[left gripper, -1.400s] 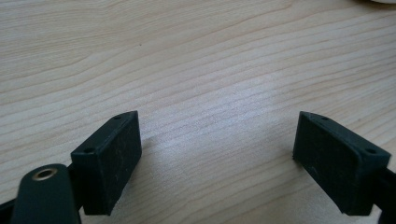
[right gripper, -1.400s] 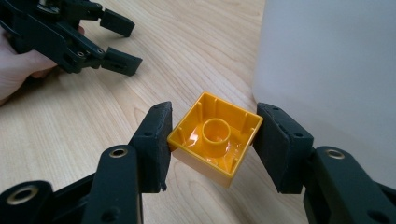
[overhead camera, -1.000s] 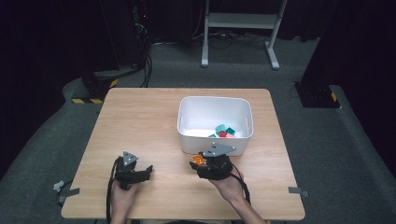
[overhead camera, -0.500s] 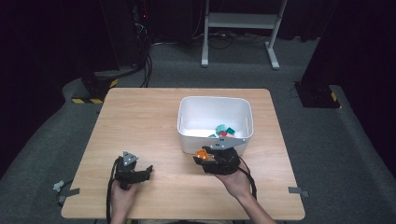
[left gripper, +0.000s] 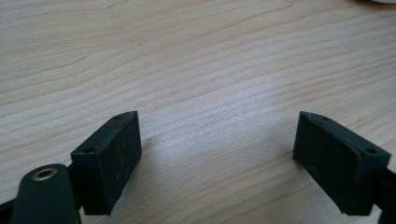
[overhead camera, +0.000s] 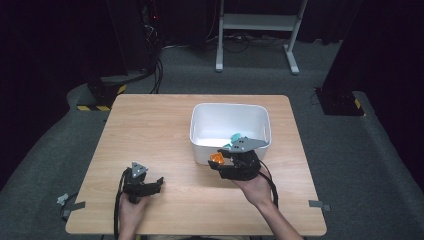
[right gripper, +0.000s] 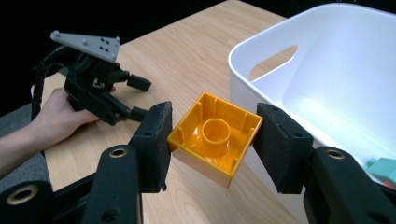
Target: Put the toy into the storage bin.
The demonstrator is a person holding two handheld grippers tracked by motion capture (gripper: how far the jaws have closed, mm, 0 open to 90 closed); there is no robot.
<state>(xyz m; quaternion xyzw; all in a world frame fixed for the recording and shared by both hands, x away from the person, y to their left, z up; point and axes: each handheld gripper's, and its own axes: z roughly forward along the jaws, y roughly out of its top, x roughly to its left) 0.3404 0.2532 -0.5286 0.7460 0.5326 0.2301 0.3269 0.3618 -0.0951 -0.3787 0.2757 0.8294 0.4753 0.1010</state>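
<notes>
Right gripper view alone reveals orange block's (right gripper: 215, 140) hollow underside.

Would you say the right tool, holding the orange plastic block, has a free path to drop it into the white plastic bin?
Probably yes: the right tool holds the orange plastic block beside the white plastic bin, whose top is open.

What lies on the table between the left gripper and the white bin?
Only bare wooden table separates the left gripper from the white bin, seen in the high view.
</notes>
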